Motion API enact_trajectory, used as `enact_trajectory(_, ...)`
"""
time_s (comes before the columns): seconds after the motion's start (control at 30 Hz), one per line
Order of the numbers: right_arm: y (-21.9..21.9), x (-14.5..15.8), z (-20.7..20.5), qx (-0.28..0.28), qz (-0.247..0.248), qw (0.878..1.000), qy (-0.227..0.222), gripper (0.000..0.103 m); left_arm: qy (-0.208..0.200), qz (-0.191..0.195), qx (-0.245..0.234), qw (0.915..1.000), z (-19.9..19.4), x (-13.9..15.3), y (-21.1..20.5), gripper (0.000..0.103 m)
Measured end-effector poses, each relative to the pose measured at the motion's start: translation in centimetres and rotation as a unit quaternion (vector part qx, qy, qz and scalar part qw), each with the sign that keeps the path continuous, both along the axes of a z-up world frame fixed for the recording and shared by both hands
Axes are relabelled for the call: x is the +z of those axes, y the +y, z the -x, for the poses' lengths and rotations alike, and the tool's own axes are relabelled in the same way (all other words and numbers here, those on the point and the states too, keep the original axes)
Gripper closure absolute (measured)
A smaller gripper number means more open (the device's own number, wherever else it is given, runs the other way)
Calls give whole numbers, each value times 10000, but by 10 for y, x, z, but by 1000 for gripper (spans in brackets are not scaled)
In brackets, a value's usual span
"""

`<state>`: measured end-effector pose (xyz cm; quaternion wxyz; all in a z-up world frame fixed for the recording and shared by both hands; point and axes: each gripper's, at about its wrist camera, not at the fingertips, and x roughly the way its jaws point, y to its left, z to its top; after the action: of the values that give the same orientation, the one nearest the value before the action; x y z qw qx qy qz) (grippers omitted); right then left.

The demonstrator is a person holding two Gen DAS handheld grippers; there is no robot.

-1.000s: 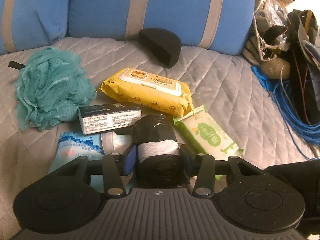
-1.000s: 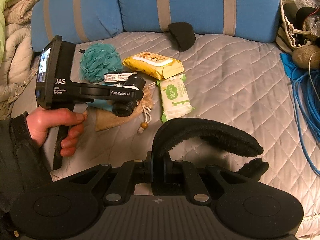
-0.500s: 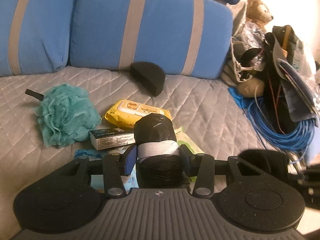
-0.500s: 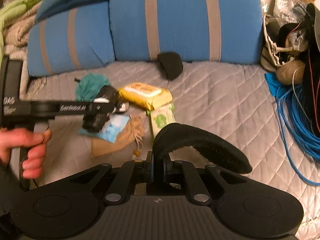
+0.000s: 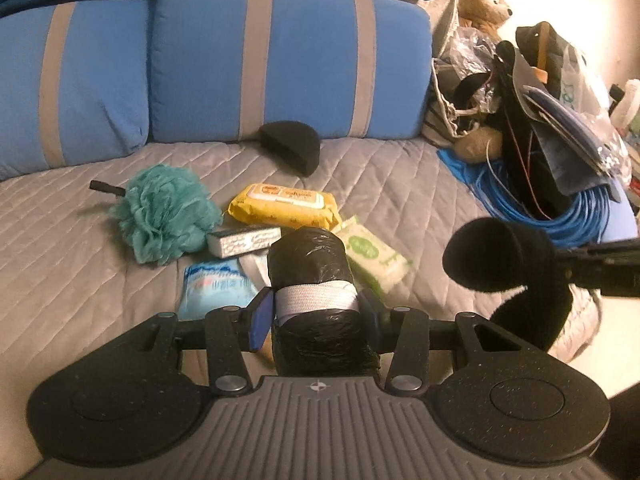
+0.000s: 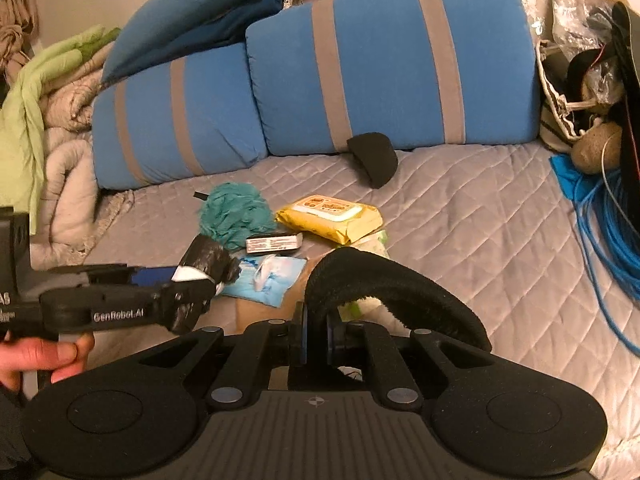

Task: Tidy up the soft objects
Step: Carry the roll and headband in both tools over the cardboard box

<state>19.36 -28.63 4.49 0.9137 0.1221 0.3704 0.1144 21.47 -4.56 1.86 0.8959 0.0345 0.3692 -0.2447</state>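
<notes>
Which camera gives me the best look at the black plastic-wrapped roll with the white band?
The left wrist view: the black plastic-wrapped roll fills the centre, clamped between the left gripper fingers at its white band. The right wrist view shows the roll small, side-on and partly hidden by that gripper.

Black roll (image 5: 310, 280) is wrapped in glossy crinkled plastic film (pale woven band around it). Curved black piece (image 6: 384, 292) is covered in matt fuzzy cloth. Grey bedcover (image 5: 400, 200) is quilted fabric, wipes pack (image 5: 286, 206) glossy plastic.
</notes>
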Motion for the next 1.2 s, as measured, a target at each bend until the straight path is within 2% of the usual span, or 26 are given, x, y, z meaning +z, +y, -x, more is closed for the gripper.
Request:
enact_trajectory(0.47,9,9,46,199,-474,9986,-94,92,140,-17,0,9999,61,7,19,58)
enact_trajectory(0.9,47,5,99,671,-810,9943,185,92,371,-81,75,9993,115,4,37,58)
enact_trajectory(1.2,72,-4,137,919,-787,9911,555,92,638,-160,239,9975,144,1,48,58)
